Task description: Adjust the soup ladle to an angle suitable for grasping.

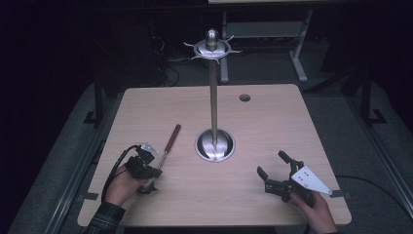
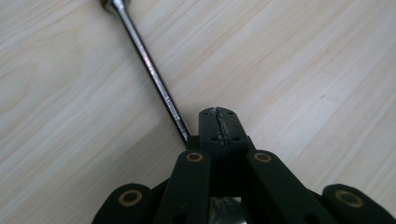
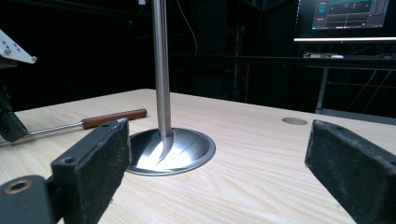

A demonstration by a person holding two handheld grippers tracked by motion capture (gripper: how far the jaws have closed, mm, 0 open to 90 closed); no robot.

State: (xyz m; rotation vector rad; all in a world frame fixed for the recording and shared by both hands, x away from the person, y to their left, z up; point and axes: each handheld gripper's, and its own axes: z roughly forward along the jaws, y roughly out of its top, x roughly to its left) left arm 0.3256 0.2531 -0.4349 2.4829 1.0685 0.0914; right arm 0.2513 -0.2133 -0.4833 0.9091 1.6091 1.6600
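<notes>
A utensil with a brown wooden handle (image 1: 171, 139) and a thin metal shaft (image 2: 149, 70) lies on the table (image 1: 272, 122) left of centre. My left gripper (image 1: 155, 171) is at the shaft's lower end, shut. In the left gripper view its tips (image 2: 219, 126) are pressed together and the shaft runs in beside and under the left jaw. I cannot tell if it is gripped. A metal stand (image 1: 213, 97) rises from a round base (image 1: 215, 145) and has a ring of hooks on top (image 1: 212, 48). My right gripper (image 1: 272, 164) is open at the front right, facing the stand's base (image 3: 170, 149).
A round cable hole (image 1: 244, 97) sits at the table's back right. The table's edges drop to dark grey floor on all sides. Behind the table stand another desk's legs (image 1: 298, 58) and a lit monitor (image 3: 350, 14). The utensil's handle (image 3: 114, 116) lies left of the base.
</notes>
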